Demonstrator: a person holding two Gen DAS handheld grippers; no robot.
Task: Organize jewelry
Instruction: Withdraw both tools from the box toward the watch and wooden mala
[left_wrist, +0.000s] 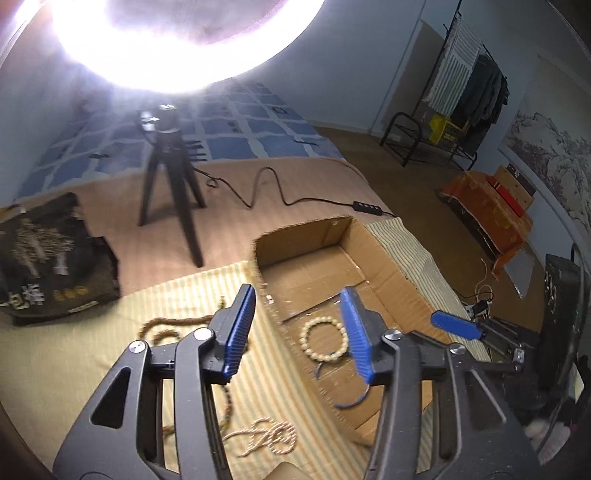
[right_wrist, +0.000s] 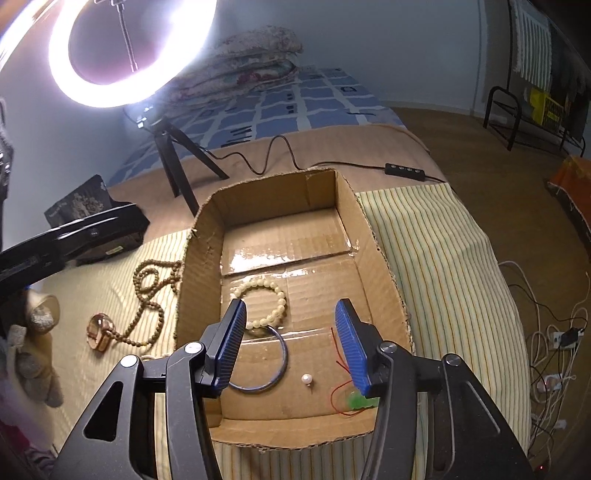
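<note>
Left tongs: my left gripper (left_wrist: 299, 328) stands open with nothing between its blue ribbed pads, hanging over the near left wall of the shallow brown cardboard box (left_wrist: 391, 269).
Right tongs: my right gripper (right_wrist: 291, 345) is open and empty too, above the box floor.
In the box: cream bead bracelet (right_wrist: 273, 299), thin blue bangle (right_wrist: 282, 363), single white pearl (right_wrist: 306, 378) and a green charm on red cord (right_wrist: 356, 400).
Still out: long brown wooden bead necklace (right_wrist: 147, 295), rose-gold ring-shaped piece (right_wrist: 99, 330) and a twisted pale cord (left_wrist: 273, 435), all on the striped cloth.
Snag risk: I judge the brown strand could catch the box wall when lifted — it lies just beside it.
Roll risk: the pearl may roll if I nudge the box.
Crowding: both tongs work near each other — they could collide.
</note>
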